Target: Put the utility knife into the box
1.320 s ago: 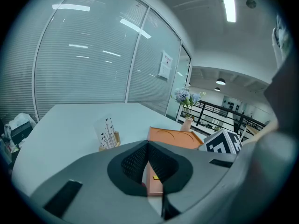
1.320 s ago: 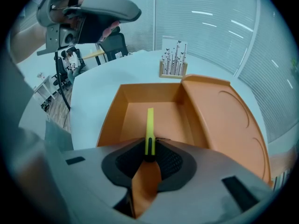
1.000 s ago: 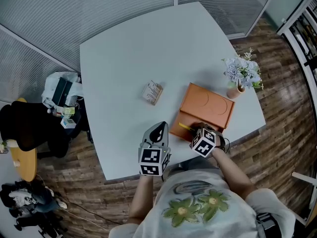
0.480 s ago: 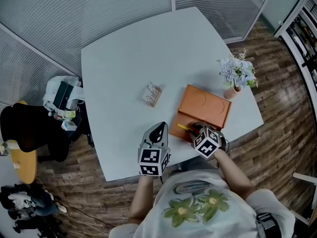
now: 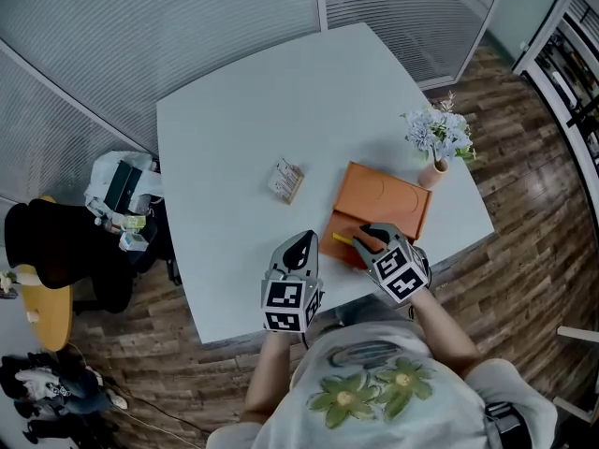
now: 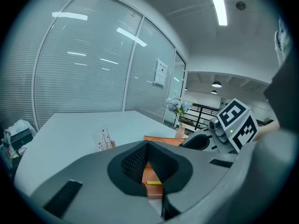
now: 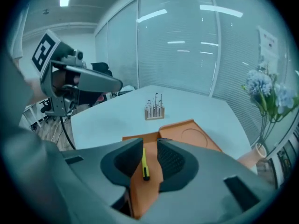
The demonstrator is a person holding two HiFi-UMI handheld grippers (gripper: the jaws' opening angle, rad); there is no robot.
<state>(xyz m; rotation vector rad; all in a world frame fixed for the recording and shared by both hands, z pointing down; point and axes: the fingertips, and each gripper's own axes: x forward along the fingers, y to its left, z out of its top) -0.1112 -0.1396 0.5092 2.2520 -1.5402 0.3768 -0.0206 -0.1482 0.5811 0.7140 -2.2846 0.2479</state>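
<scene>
An orange box (image 5: 384, 199) lies open on the white table (image 5: 243, 110), near its right front edge. The yellow utility knife (image 5: 343, 240) rests on the box's near tray. In the right gripper view the knife (image 7: 145, 164) lies flat on the orange tray (image 7: 187, 134), below the gap between the jaws. My right gripper (image 5: 365, 236) hovers over the box's near end, open, touching nothing. My left gripper (image 5: 301, 237) hangs just left of the box, jaws closed together with nothing held. Between its pads (image 6: 133, 162) the knife (image 6: 153, 182) shows.
A small wooden block holding thin upright pieces (image 5: 287, 179) stands mid-table, left of the box. A vase of pale flowers (image 5: 435, 138) stands at the right edge behind the box. A black chair and bags (image 5: 112, 190) are off the table's left side.
My right gripper has pulled back a little from the box toward the person, and the knife stays lying in the tray. The left gripper has held still.
</scene>
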